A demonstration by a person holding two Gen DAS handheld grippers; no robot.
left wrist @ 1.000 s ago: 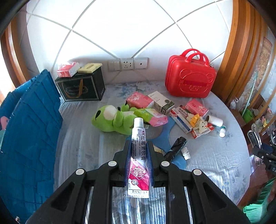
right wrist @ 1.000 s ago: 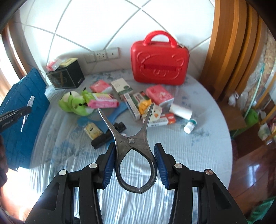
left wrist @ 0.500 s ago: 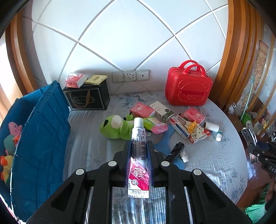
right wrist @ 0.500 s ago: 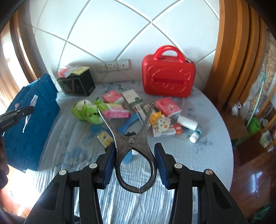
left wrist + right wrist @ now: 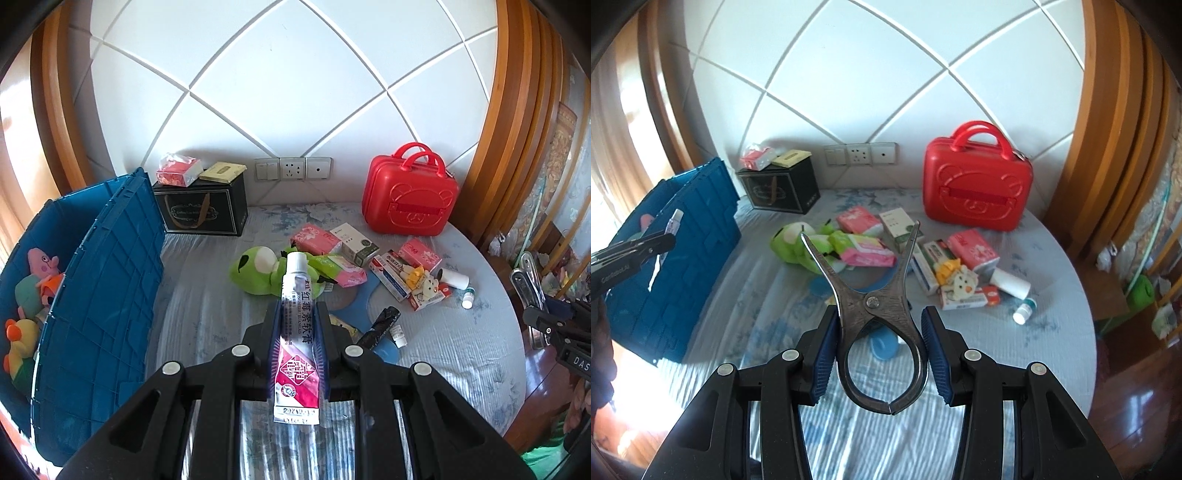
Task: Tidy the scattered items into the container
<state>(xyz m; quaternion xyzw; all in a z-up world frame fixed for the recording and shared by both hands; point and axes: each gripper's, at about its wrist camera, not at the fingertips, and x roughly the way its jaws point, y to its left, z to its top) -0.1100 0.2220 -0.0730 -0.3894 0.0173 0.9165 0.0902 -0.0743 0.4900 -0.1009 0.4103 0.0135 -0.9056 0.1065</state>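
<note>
Ointment tube (image 5: pixel 297 332) pinched in left tongs (image 5: pixel 297 345); right tongs (image 5: pixel 878 360) grip metal clamp (image 5: pixel 876 306), prob. steel.

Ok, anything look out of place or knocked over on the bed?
Yes: the small white bottle lies tipped on its side near the bed's right edge, apart from the clutter. The green frog plush lies toppled too. Nothing looks spilled.

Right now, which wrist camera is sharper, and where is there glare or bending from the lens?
Left wrist view: sharp, print on the held ointment tube legible. Right wrist view: softer, items around the red case slightly smeared; sunlight blows out the lower left. Both views: fisheye bends the wall seams and wooden frame, corners dark.
</note>
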